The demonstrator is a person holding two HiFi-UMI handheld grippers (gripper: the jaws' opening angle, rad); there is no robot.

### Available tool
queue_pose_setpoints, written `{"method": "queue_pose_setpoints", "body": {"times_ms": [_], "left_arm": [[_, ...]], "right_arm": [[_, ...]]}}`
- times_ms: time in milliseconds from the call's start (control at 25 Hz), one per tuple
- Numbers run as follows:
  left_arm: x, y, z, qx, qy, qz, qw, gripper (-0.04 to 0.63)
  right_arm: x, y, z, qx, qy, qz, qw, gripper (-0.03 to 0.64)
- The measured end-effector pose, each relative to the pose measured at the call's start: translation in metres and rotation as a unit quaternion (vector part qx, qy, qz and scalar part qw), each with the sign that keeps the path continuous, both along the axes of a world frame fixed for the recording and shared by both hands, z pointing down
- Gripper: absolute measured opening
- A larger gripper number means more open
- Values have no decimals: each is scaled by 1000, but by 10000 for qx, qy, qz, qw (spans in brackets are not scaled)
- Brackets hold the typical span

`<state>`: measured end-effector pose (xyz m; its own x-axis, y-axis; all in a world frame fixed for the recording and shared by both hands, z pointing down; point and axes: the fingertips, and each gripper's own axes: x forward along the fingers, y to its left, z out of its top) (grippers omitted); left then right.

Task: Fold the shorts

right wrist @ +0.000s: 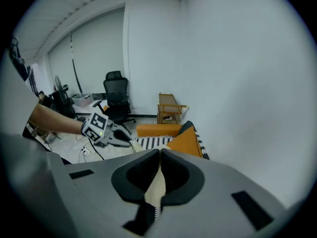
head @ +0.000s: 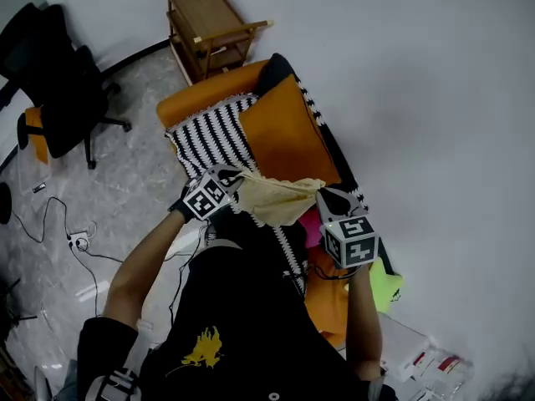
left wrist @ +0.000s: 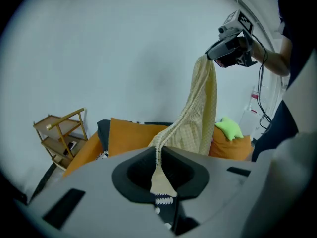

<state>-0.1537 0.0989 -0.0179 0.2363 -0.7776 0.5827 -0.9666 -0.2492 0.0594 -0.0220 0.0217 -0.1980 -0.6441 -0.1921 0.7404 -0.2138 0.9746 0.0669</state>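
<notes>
Head view: I've got the shorts (head: 280, 199) up in the air, stretched between both grippers over the near part of the orange sofa (head: 196, 98). The left gripper (head: 241, 177) pinches 1 end and the right gripper (head: 323, 195) the other. I don't see any fold in them yet, so I'd call this the very start. They still have to be laid flat, folded over and set down.

Left gripper view: the jaws are clamped tight on a corded edge of the pale yellow checked fabric. The rest runs up and to the right to the other gripper.

Right gripper view: same deal, jaws squeezed together on a strip of the cloth, nothing else between them.

Surface and room: the sofa sits against a plain white wall (head: 418, 98), with a black-and-white zigzag cushion (head: 213, 136) to the left and an orange cushion (head: 288, 136) beside it. A green thing (head: 386, 286) lies at the near end. Beyond the sofa's far end is a small wooden shelf (head: 209, 23). Far left there's a black office chair (head: 58, 82) on a grey marbled floor (head: 134, 182) with loose cables.
</notes>
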Motion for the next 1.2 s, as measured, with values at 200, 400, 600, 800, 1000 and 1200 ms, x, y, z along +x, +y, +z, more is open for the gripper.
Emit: {"method": "queue_pose_setpoints", "body": {"times_ms": [200,400,600,800,1000,1200], "left_arm": [[-37,4,-17,-539,-480,455,9963,48],[-98,-2,-6,-1115,-887,249,9895,48],[-173,-15,-3,-1417,-1279,-559,9800,48],[-222,-2,12,-1473,-1533,-1158,9702,50],[-212,2,120,-1388,-1624,-1356,9674,49],[-131,36,293,-1789,-1369,-1181,9671,51]], "right_arm": [[3,-26,42,-437,205,-10,9988,31],[-49,-61,99,-579,475,-425,9963,31],[-148,-112,135,-353,609,-907,9934,32],[-226,-127,178,-380,506,-1242,9902,31],[-219,-127,300,-630,595,-1147,9896,32],[-149,-100,489,-1055,1076,-798,9854,32]]}}
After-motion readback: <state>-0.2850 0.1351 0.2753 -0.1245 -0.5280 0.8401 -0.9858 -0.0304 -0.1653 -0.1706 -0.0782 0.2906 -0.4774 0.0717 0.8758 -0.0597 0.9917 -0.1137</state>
